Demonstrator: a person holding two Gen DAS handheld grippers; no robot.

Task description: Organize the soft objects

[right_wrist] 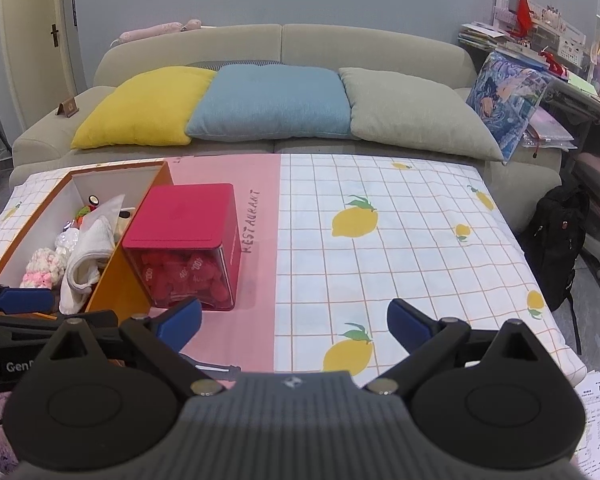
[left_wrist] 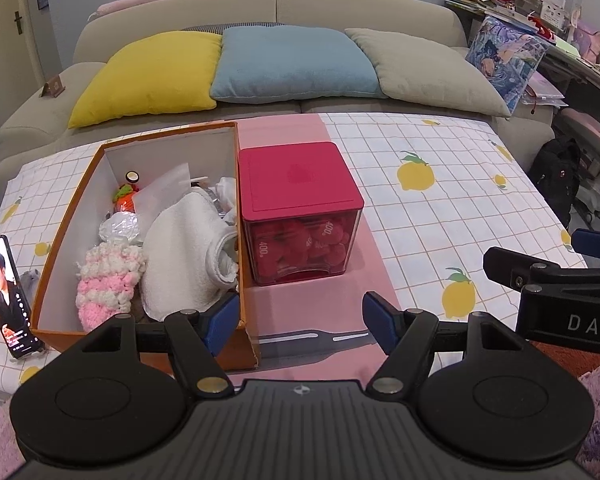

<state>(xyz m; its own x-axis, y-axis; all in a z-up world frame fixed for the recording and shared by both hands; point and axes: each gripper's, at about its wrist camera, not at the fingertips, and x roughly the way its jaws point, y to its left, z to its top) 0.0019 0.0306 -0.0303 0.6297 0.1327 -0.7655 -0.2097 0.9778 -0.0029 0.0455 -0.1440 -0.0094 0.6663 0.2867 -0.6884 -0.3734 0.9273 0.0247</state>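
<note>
Both the left gripper (left_wrist: 300, 316) and the right gripper (right_wrist: 294, 322) hang over the worktop (right_wrist: 400, 248) with fingers spread wide and nothing between them. The soft things, a white towel (left_wrist: 180, 252) and a pink-and-white knitted piece (left_wrist: 108, 280), lie in the open orange box (left_wrist: 64, 248). A red cube box (left_wrist: 300, 184) stands right beside it.

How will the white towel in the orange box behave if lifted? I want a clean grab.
The white towel lies crumpled and rolled at one end, so it will probably droop and unroll. It looks light, fluffy and easy to pinch. It leans on the pink-and-white knit, which may shift.
</note>
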